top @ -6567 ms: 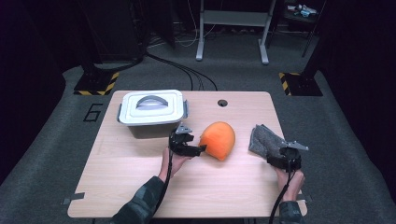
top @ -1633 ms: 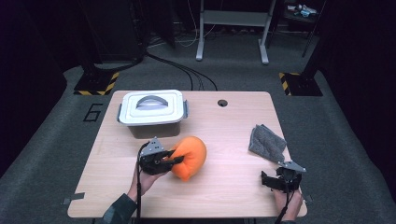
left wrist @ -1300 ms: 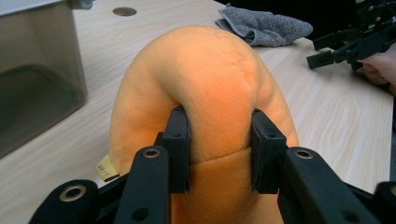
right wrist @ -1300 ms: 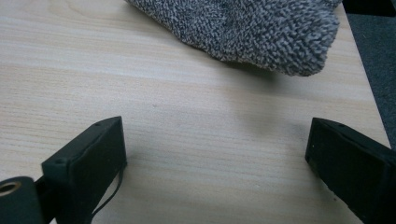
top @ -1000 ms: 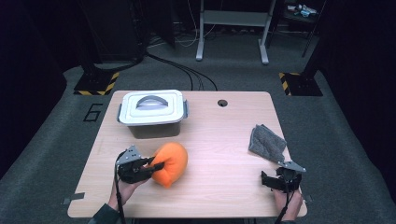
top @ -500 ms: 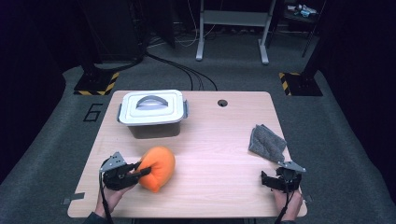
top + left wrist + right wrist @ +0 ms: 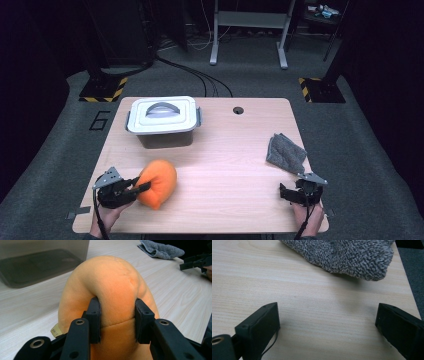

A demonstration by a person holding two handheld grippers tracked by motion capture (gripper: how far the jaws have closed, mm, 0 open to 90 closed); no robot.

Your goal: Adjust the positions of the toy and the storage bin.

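The plush sat at the desk's front-left corner, pinched between the left claw's 2 jaws. The right claw rested released near the grey cloth, front-right.

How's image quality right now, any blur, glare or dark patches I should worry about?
High view: the table is evenly lit, the surroundings fall off near black, and the picture is soft overall. Left gripper view: the orange plush is sharp at the jaws, while the container behind it is dim. Right gripper view: the grey cloth is crisp and casts a soft shadow; no glare.
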